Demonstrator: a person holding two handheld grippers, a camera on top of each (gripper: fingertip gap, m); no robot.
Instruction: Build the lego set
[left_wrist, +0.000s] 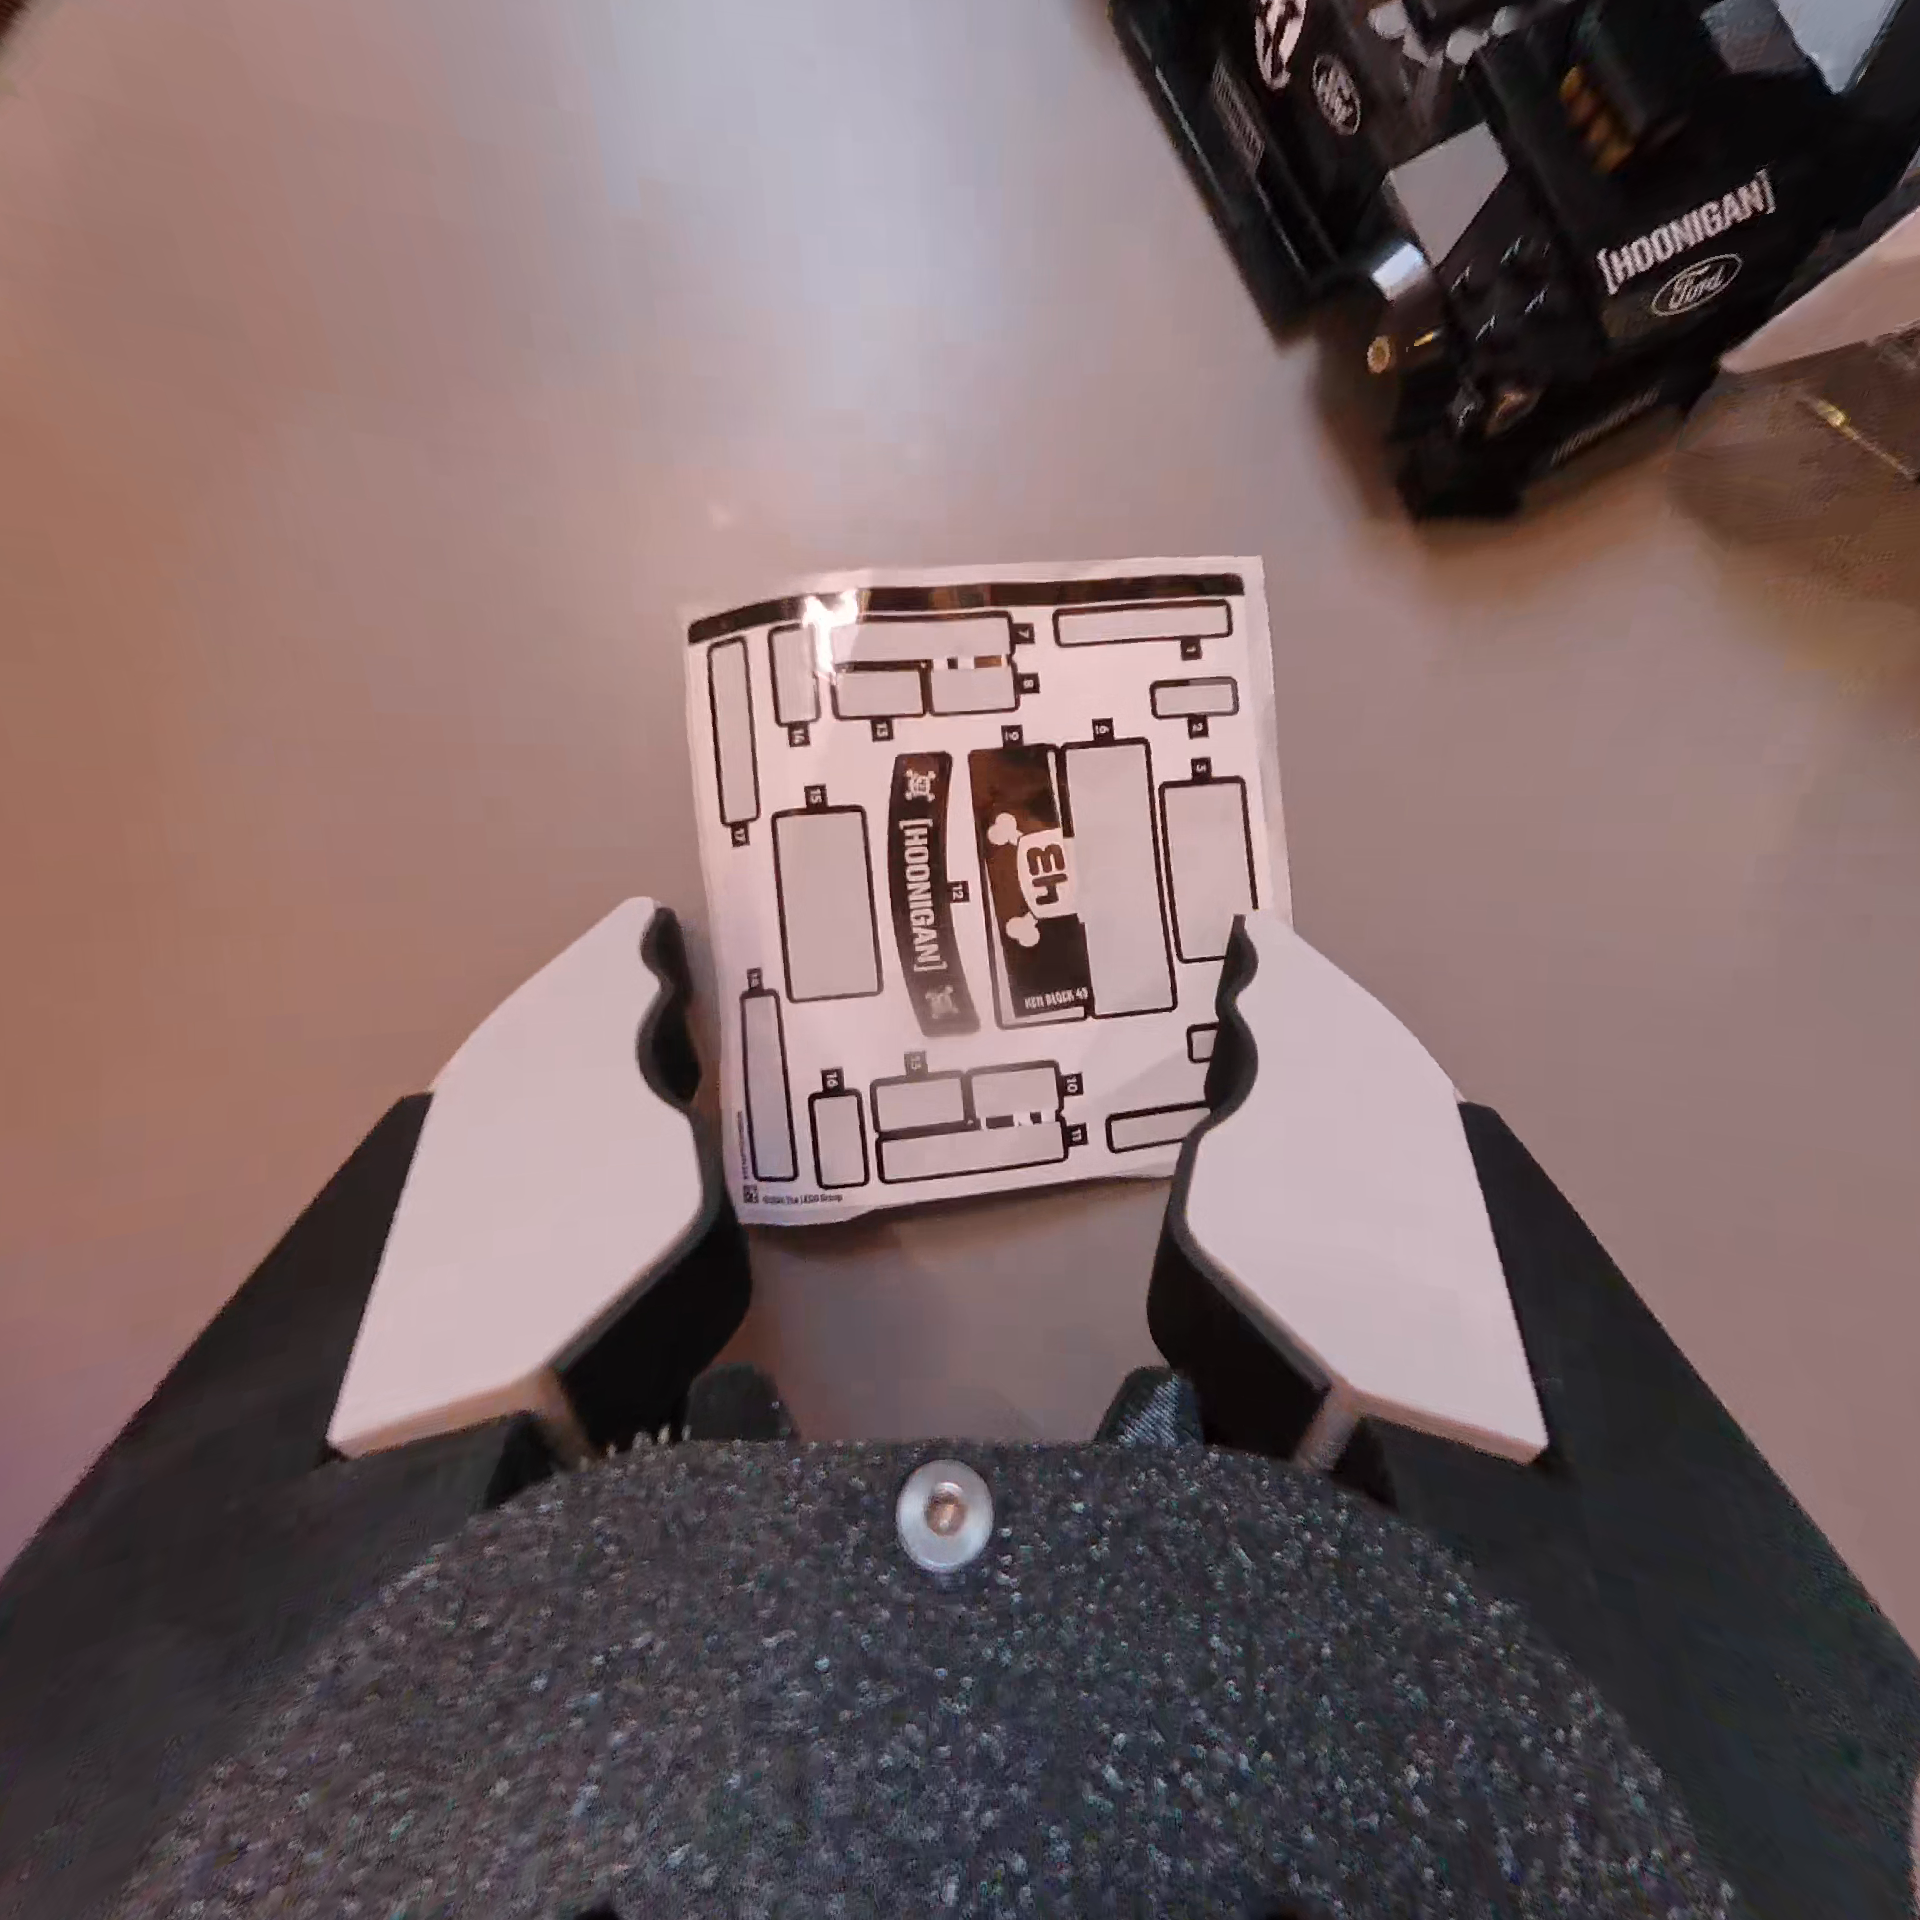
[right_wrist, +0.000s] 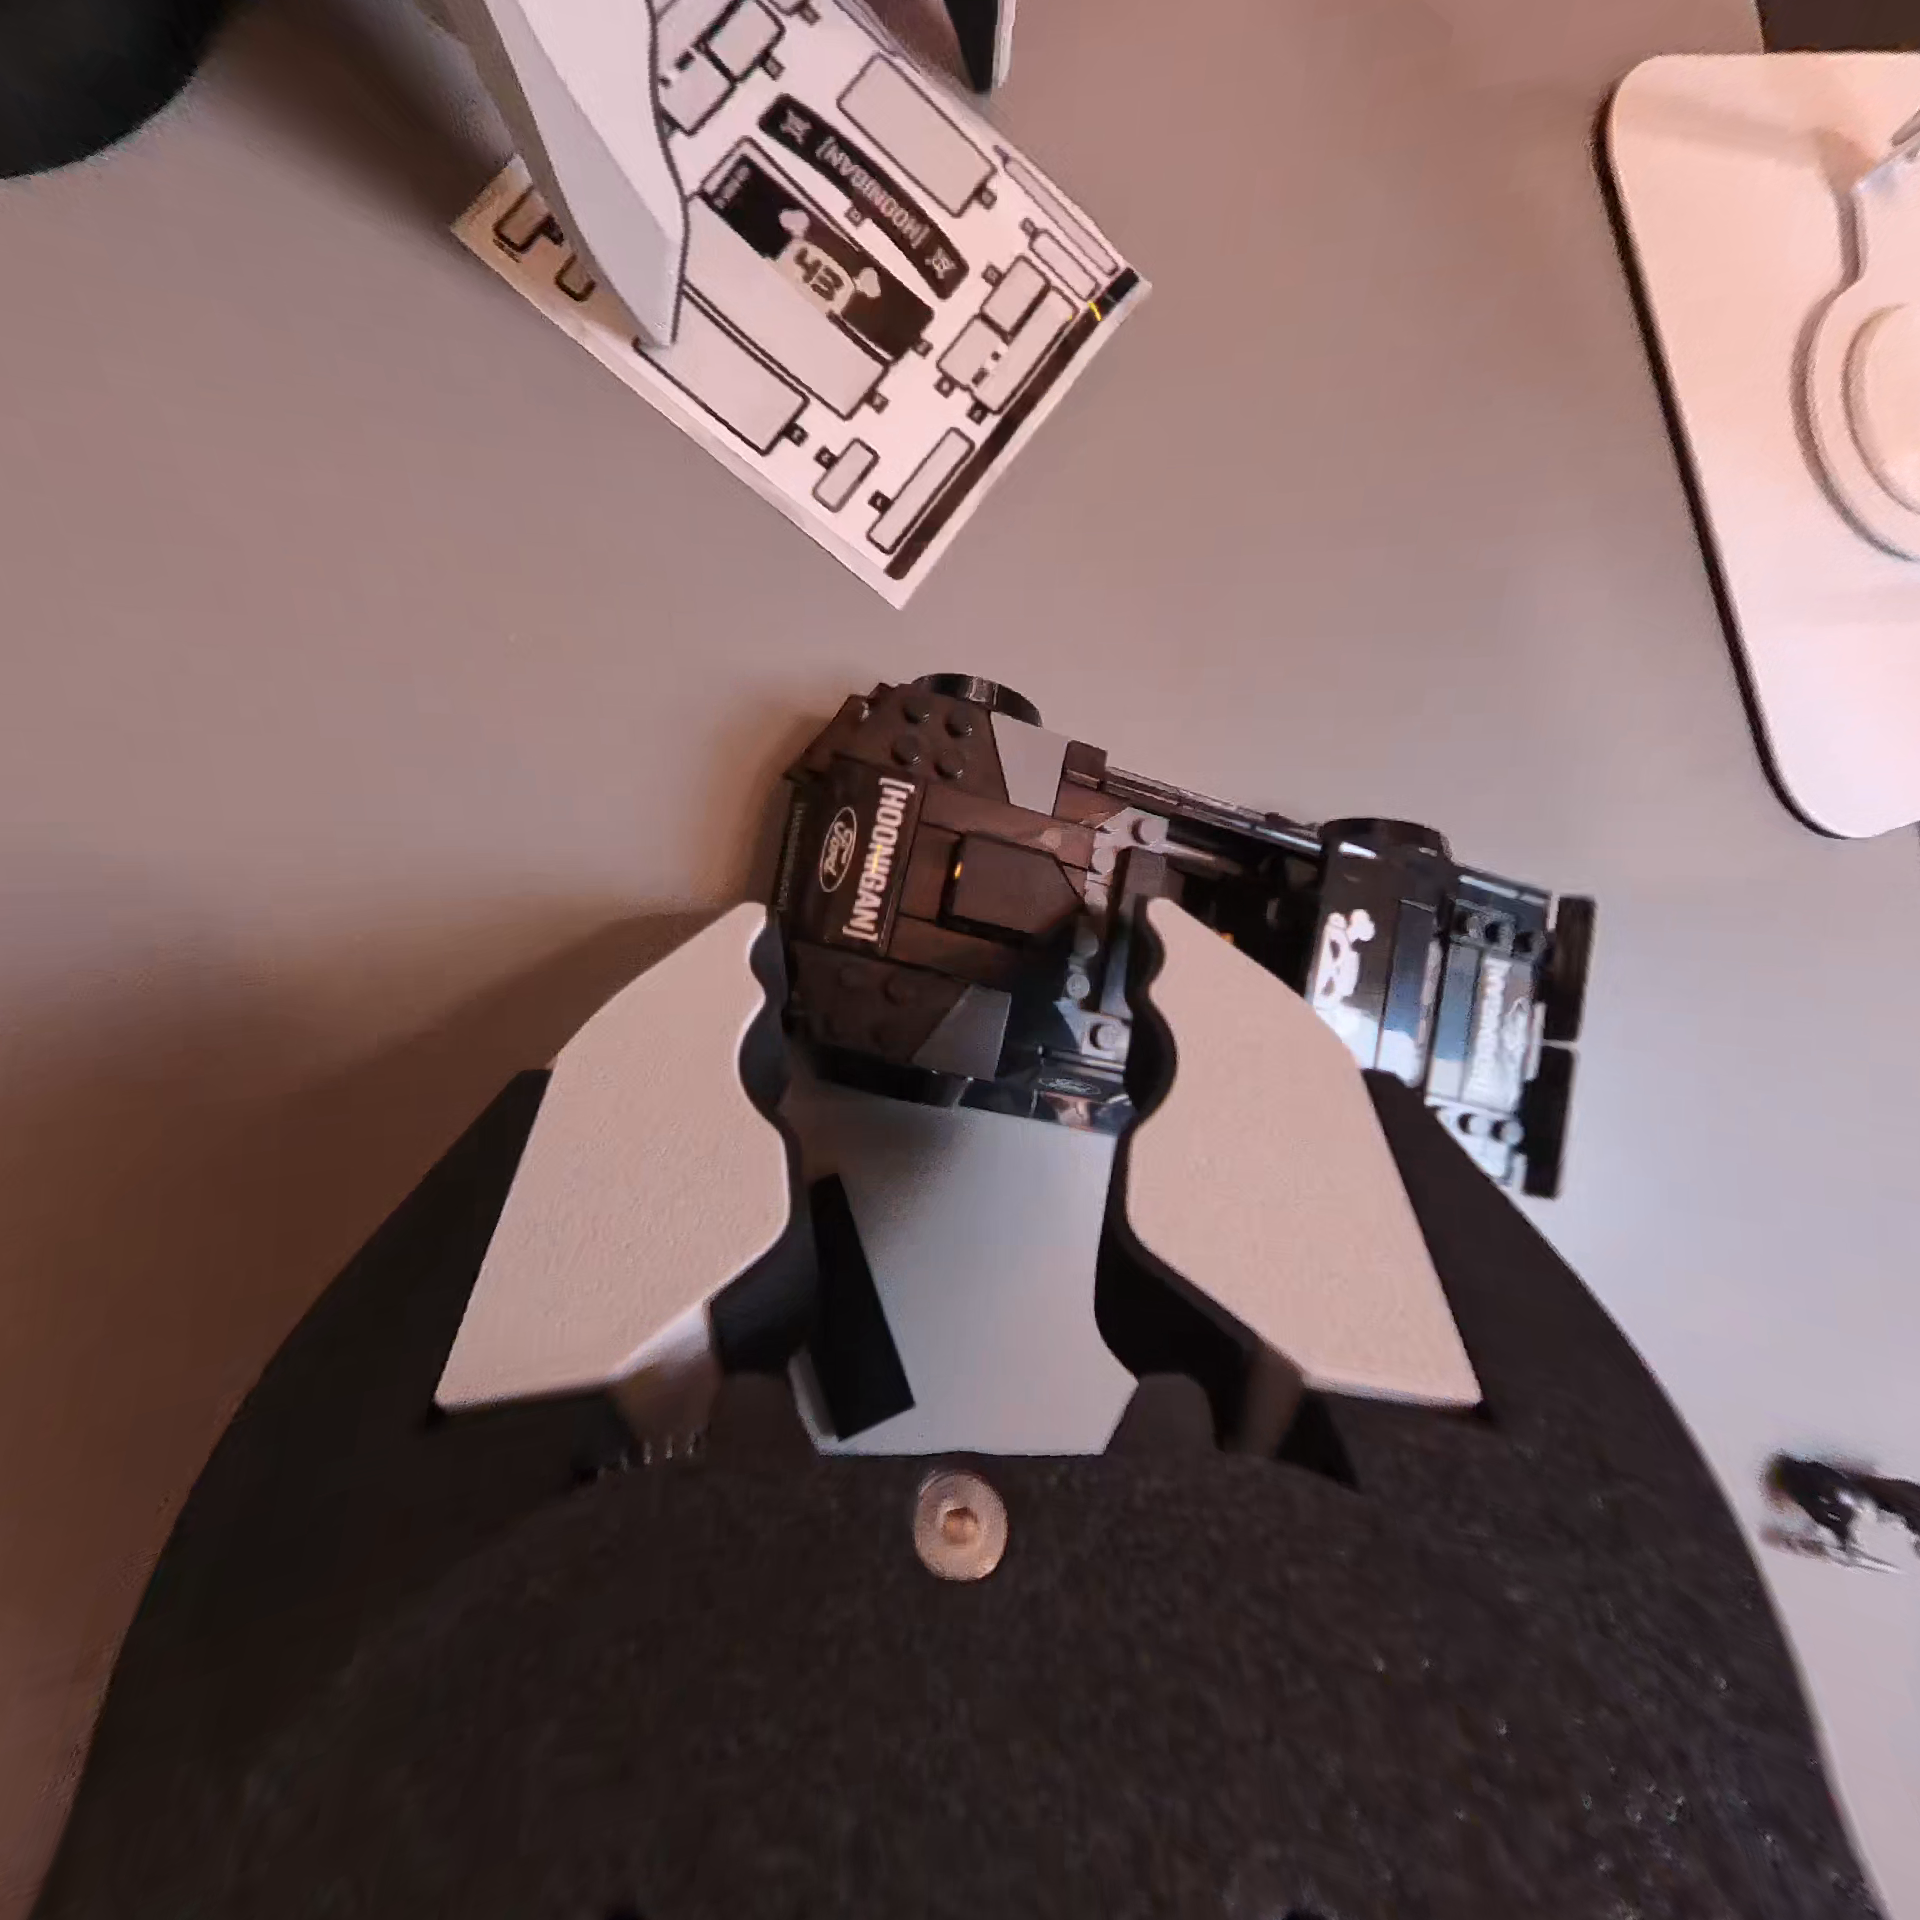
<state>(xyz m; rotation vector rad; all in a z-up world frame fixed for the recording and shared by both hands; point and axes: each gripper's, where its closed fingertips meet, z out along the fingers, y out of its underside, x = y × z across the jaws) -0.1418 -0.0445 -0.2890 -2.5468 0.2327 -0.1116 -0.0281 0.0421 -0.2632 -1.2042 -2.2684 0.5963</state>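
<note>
A black lego car (right_wrist: 935, 883) lies on the grey table. My right gripper (right_wrist: 954, 914) is narrowed around its front section, with one finger against the nose and the other in the cabin gap. The car also shows in the left wrist view (left_wrist: 1538, 270), at the top right. A white sticker sheet (left_wrist: 982, 894) lies flat on the table. My left gripper (left_wrist: 951, 935) is wide open over the sheet's near half. In the right wrist view one left finger (right_wrist: 603, 177) rests over the sheet (right_wrist: 883, 416); I cannot tell whether they touch.
A loose black piece (right_wrist: 852, 1309) lies on the table between my right fingers, near their base. A white stand base (right_wrist: 1766, 416) sits at the right. A small blurred black-and-white item (right_wrist: 1839, 1517) lies at the right edge.
</note>
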